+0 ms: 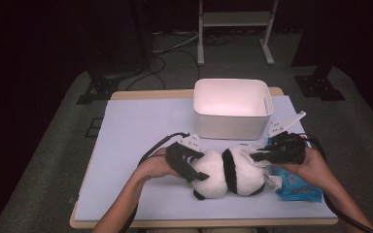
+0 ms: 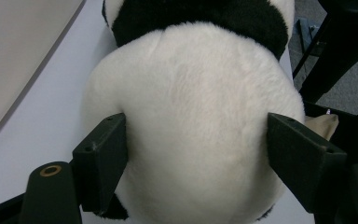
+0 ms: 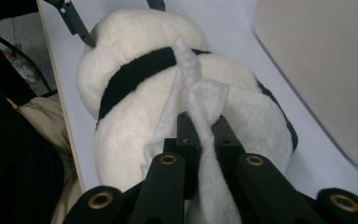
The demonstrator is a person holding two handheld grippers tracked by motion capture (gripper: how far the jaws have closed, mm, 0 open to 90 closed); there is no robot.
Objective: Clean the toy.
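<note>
A black-and-white plush panda point(image 1: 228, 172) lies on the pale table point(image 1: 136, 131) near its front edge. My left gripper point(image 1: 200, 167) comes in from the left, and its two jaws press into the sides of the panda's white fur point(image 2: 191, 116). My right gripper point(image 1: 255, 156) reaches over the panda from the right. It is shut on a crumpled white wipe point(image 3: 200, 93), which lies against the panda's fur point(image 3: 135, 116) by the black band. In the right gripper view the wipe trails down between the jaws of that gripper point(image 3: 203, 123).
A white plastic bin point(image 1: 233, 124) stands just behind the panda; its wall shows in the left gripper view point(image 2: 18, 46) and the right gripper view point(image 3: 326, 70). A blue wipes packet point(image 1: 298, 187) lies under the right hand. The table's front edge is close to the panda.
</note>
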